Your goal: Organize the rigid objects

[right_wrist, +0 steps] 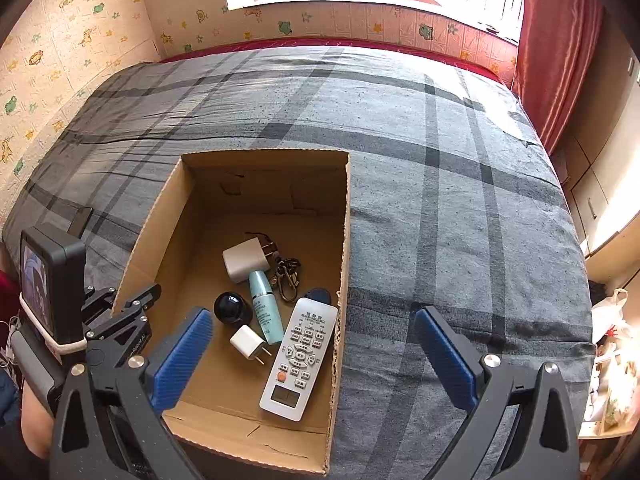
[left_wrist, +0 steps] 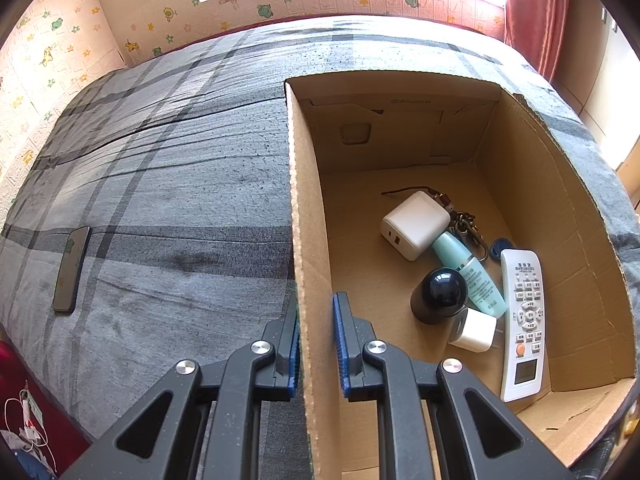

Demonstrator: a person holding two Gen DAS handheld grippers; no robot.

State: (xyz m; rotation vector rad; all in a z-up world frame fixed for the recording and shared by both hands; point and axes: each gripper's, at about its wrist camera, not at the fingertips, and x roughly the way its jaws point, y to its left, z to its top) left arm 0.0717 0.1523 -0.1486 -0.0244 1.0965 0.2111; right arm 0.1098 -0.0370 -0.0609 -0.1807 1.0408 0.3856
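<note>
Cardboard box point(right_wrist: 256, 446) sits open on the grey plaid bedspread point(right_wrist: 440, 184), holding a white remote point(right_wrist: 298, 354), a teal bottle point(right_wrist: 265, 310), a black round-topped jar point(right_wrist: 231, 307), a large white charger point(right_wrist: 245, 259), a small white plug point(right_wrist: 247, 342) and a key ring point(right_wrist: 286, 276). The left gripper point(left_wrist: 317, 344) straddles the box's left wall, jaws closed on the cardboard. The right gripper point(right_wrist: 314, 354) hangs over the box, jaws spread wide, holding nothing. A phone point(left_wrist: 72, 268) lies on the bedspread, well apart from the box.

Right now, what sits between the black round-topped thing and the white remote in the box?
The teal bottle and, nearer, the small white charger, clearest in the right wrist view.
</note>
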